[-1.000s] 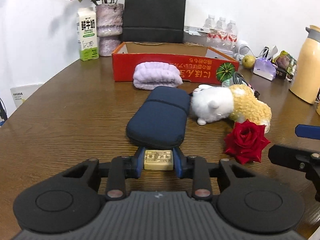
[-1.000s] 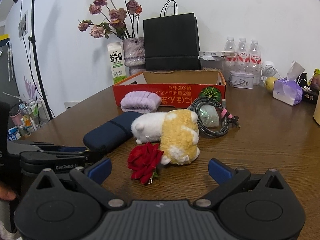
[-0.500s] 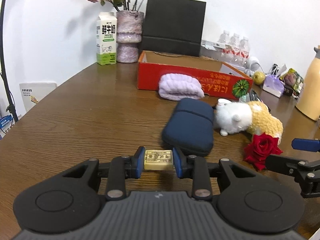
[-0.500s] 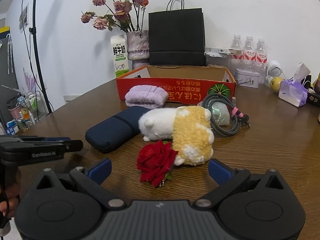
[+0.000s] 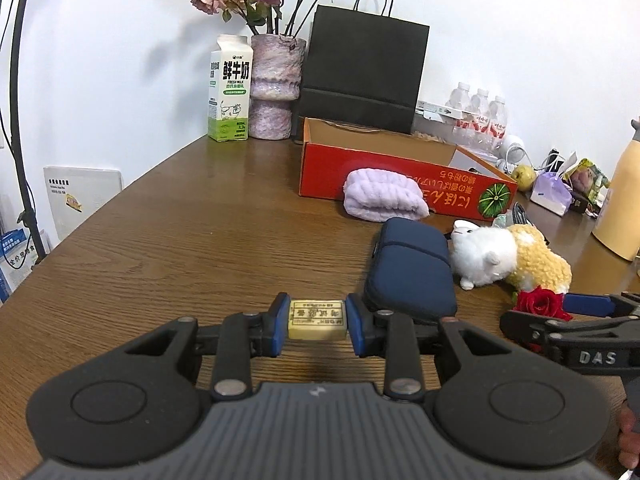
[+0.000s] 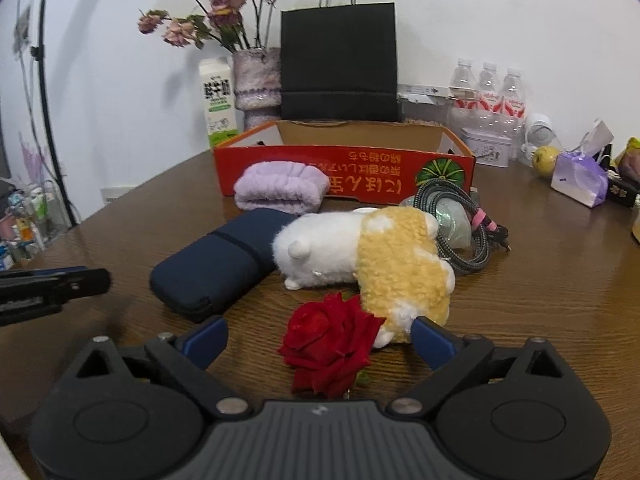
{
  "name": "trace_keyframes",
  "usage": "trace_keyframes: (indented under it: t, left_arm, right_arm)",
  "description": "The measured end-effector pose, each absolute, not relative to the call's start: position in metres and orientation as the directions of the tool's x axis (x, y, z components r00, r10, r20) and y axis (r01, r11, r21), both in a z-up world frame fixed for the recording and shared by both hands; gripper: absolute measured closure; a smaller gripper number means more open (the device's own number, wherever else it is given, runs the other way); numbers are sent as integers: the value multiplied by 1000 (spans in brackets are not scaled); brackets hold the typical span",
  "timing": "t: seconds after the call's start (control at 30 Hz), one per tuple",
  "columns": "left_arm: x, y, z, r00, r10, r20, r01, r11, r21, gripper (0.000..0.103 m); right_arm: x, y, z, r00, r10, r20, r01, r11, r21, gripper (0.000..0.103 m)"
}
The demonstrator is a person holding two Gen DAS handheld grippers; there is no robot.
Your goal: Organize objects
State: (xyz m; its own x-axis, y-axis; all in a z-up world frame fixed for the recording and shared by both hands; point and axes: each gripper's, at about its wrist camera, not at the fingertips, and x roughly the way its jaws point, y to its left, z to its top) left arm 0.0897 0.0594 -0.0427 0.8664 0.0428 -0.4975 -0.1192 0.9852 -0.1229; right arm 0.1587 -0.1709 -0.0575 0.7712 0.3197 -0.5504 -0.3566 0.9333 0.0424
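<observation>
The left claw grips a cream eraser; carrying it level, over the red box, suits best, while the right claw stands open around the rose

Wood-grain table, brown with a soft sheen. Matt black plastic on left hand-held gripper, blue rubbery pads, ribbed grey housing; same on right hand-held gripper. Pale, dull, printed block like an eraser. Navy woven-cloth pouch, matt. Fluffy white and curly yellow plush toy. Velvety red rose. Ribbed lilac terry towel. Printed red cardboard box. Matt black paper bag. Braided cable.
</observation>
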Motion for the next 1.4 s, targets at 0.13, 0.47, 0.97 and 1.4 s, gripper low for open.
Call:
trace_keyframes:
  t: [0.13, 0.47, 0.97, 1.4]
  left_arm:
    - [90, 63, -43, 866, 34, -498, -115, 984, -133, 72]
    - [90, 67, -44, 868, 24, -495, -111, 983, -146, 72]
    - [88, 54, -31, 881, 16, -473, -88, 988, -131, 72]
    - [101, 28, -11, 896, -31, -444, -29, 991, -129, 72]
  right_arm:
    - [162, -167, -59, 776, 304, -553, -335, 941, 47, 26]
    - [157, -166, -60, 750, 381, -540, -394, 914, 97, 69]
    - [138, -179, -37, 775, 469, -423, -455, 879, 142, 72]
    - [139, -189, -15, 798, 491, -350, -474, 869, 139, 72]
